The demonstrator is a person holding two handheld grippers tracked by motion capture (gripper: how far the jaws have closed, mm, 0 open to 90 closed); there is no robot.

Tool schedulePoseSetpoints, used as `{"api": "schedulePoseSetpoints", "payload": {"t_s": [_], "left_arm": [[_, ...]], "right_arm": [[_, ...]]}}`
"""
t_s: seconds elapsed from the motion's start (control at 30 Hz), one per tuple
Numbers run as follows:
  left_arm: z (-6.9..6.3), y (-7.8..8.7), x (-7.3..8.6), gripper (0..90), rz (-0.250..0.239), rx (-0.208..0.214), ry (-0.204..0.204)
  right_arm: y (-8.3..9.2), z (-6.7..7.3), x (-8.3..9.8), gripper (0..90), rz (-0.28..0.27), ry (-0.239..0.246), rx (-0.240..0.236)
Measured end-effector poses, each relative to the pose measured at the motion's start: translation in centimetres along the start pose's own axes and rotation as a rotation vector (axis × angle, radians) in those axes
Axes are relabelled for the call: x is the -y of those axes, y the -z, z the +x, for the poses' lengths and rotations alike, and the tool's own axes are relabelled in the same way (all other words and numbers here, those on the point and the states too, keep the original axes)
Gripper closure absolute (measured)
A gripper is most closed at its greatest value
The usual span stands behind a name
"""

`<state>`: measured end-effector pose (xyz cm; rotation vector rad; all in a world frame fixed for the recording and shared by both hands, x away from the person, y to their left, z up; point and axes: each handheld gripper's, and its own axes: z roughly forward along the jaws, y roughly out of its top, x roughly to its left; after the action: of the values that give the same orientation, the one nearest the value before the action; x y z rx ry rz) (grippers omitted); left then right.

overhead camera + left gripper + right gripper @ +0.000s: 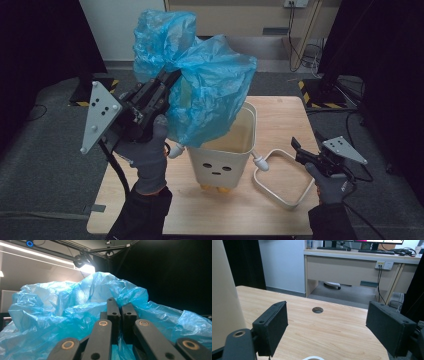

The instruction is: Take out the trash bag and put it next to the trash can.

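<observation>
A crumpled blue plastic bag [200, 85] hangs in the air above a cream bin [225, 150] with a little face on its front, standing on the wooden table [280, 115]. My left gripper [170, 80], tilted up to the right, is shut on a fold of the bag; in the left gripper view its jaws meet on the blue film [50, 315]. The bag's lower part drapes over the bin's near left rim. My right gripper [298, 150] rests low at the table's right side, open, nothing between its pads [272, 327].
A white loop handle [280, 175] lies on the table right of the bin, attached at its side. A round cable hole [317, 310] sits in the tabletop ahead of the right gripper. Desk and wall stand beyond; dark curtains flank both sides.
</observation>
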<state>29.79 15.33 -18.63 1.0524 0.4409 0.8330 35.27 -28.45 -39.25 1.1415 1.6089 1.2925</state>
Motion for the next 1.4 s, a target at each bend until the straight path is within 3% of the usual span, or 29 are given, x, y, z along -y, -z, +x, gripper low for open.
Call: {"api": "schedulePoseSetpoints", "payload": {"t_s": [0.7, 1.13, 1.4], "left_arm": [[2.8, 2.6, -2.3, 87.5, -0.051, -0.092, -0.02], [4.4, 4.2, -2.5, 87.4, -0.017, -0.155, -0.052], [5.6, 5.2, -2.1, 87.3, 0.009, -0.192, -0.05]], "right_arm": [[-0.1, -0.3, 0.4, 17.6, 0.013, -0.002, 0.009], [-0.1, -0.5, 0.9, 17.3, 0.021, -0.005, 0.018], [-0.3, -0.7, 1.5, 17.0, 0.044, -0.005, 0.021]]}}
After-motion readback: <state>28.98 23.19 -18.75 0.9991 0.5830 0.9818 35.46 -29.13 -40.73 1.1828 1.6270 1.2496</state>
